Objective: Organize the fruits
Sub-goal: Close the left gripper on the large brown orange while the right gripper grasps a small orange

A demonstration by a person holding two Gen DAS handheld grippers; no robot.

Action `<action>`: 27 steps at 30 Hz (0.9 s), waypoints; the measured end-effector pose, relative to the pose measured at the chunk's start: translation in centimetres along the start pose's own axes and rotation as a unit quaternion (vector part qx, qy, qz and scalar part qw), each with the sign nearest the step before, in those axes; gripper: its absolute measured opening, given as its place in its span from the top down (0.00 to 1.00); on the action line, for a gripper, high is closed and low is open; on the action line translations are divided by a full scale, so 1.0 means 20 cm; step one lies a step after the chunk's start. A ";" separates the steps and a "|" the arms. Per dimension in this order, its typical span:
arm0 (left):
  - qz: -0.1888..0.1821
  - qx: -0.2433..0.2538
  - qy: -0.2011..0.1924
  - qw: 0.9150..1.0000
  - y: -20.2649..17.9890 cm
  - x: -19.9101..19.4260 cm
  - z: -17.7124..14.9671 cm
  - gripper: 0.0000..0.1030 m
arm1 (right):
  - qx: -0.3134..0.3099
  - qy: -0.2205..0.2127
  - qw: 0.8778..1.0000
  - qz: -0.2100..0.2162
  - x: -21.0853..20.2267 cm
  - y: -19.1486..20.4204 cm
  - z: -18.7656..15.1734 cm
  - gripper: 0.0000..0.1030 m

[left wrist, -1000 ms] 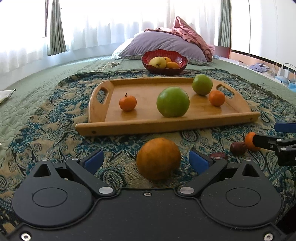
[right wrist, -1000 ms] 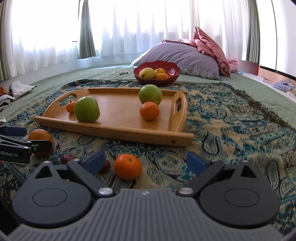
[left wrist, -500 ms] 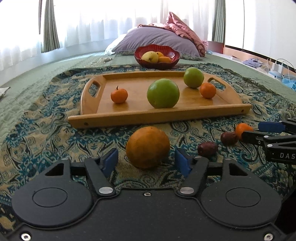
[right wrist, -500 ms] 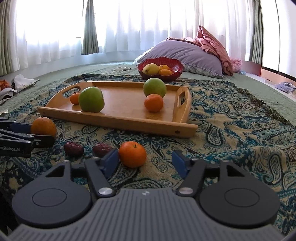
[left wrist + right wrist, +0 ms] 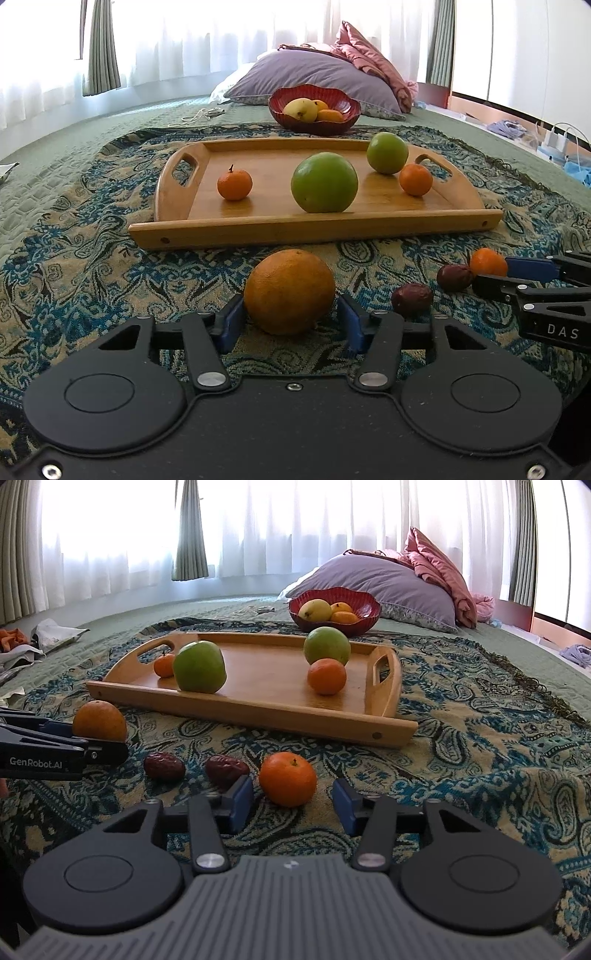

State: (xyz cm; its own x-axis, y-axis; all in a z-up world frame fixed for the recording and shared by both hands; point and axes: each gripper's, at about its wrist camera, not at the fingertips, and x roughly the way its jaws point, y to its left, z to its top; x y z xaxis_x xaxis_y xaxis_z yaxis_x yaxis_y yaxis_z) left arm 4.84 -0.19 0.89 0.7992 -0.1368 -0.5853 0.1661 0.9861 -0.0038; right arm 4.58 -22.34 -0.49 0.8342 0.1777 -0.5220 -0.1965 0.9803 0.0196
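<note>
left claw (image 5: 290, 321): closing, pads touching large orange (image 5: 289, 291) | right claw (image 5: 291, 803): closing round tangerine (image 5: 287, 778) (gaps remain)

The right gripper (image 5: 491, 271) is cut off by the right edge of the left wrist view, so only its fingers show. In the right wrist view the left gripper (image 5: 99, 738) runs off the left edge, and its near finger hides the bottom of the big orange (image 5: 99, 720). A green fruit (image 5: 199, 666) hides part of a small orange (image 5: 163, 665). The fruits deep in the red bowl (image 5: 347, 110) cover each other. Things at the far right (image 5: 557, 138) are too small to tell.
</note>
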 end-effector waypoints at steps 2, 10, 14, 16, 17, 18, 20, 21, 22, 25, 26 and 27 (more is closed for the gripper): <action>0.001 0.000 -0.001 1.000 0.00 0.00 0.00 0.50 | 0.000 0.000 1.000 0.000 0.00 0.00 0.00 0.47; 0.001 -0.002 -0.002 1.000 0.00 0.01 0.00 0.53 | 0.008 0.001 1.000 0.002 0.02 0.00 0.01 0.48; 0.001 -0.002 -0.001 1.000 0.00 0.01 0.01 0.54 | 0.010 0.001 1.000 0.001 0.03 0.01 0.01 0.49; 0.001 0.000 -0.001 1.000 0.00 0.01 0.00 0.54 | 0.009 0.001 1.000 0.001 0.03 0.01 0.01 0.50; 0.002 0.002 -0.002 1.000 0.00 0.01 0.00 0.54 | 0.009 0.001 1.000 0.001 0.03 0.01 0.02 0.51; 0.002 0.003 -0.003 1.000 0.00 0.01 0.00 0.54 | 0.009 0.001 1.000 0.000 0.03 0.01 0.02 0.52; 0.003 0.002 -0.006 1.000 0.00 0.01 0.00 0.55 | 0.010 0.000 1.000 -0.001 0.03 0.01 0.02 0.54; 0.003 0.002 -0.007 1.000 0.00 0.01 0.00 0.55 | 0.010 0.000 1.000 -0.001 0.04 0.02 0.02 0.57; 0.003 0.002 -0.007 1.000 0.00 0.01 0.00 0.55 | 0.011 0.000 1.000 -0.002 0.04 0.02 0.02 0.59; 0.003 -0.001 -0.011 1.000 0.00 0.00 0.00 0.55 | 0.012 -0.002 1.000 -0.008 0.04 0.02 0.02 0.62; 0.002 -0.005 -0.013 1.000 0.01 -0.01 0.00 0.55 | 0.013 -0.003 1.000 -0.009 0.04 0.02 0.03 0.62; 0.002 -0.009 -0.014 1.000 0.01 -0.01 0.00 0.55 | 0.014 -0.004 1.000 -0.010 0.04 0.02 0.03 0.62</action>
State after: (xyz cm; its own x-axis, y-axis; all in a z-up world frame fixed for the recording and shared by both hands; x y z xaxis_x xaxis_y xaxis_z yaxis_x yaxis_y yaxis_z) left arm 4.71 0.07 1.01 0.8157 -0.1348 -0.5626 0.1526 0.9882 -0.0155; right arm 5.37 -21.77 -0.42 0.8424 0.1587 -0.5149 -0.1652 0.9857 0.0335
